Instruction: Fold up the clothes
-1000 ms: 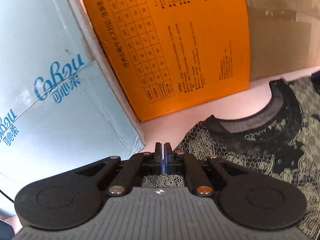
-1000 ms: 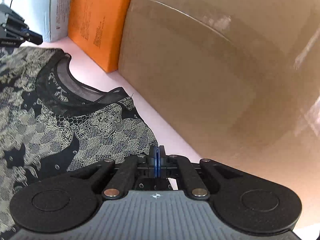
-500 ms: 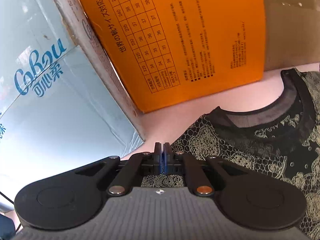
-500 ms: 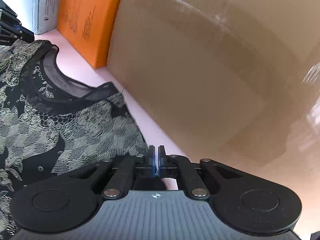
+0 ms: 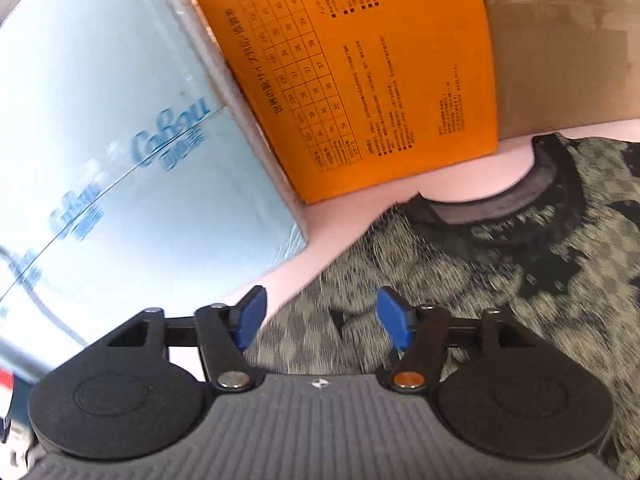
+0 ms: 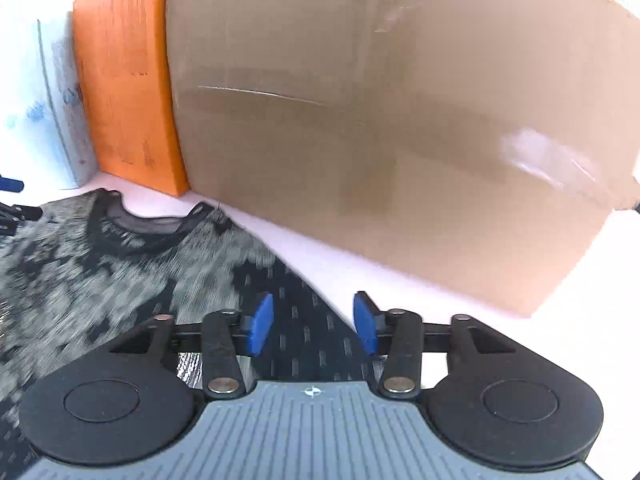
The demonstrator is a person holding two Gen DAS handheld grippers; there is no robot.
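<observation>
A black top with pale lace pattern [image 5: 500, 264] lies flat on the pink table, its round neckline [image 5: 504, 204] toward the boxes. It also shows in the right wrist view [image 6: 120, 264]. My left gripper [image 5: 320, 316] is open and empty above the garment's left shoulder. My right gripper [image 6: 314, 324] is open and empty above its right shoulder edge. The left gripper's tip [image 6: 12, 200] shows at the far left of the right wrist view.
A pale blue box [image 5: 120, 140], an orange box [image 5: 380, 72] and a large brown cardboard box [image 6: 400, 120] stand in a row along the back of the pink table [image 6: 340, 256], close behind the neckline.
Both grippers have opened and let go of the garment's shoulders. The top now lies on the table. Both cameras have pulled back a little.
</observation>
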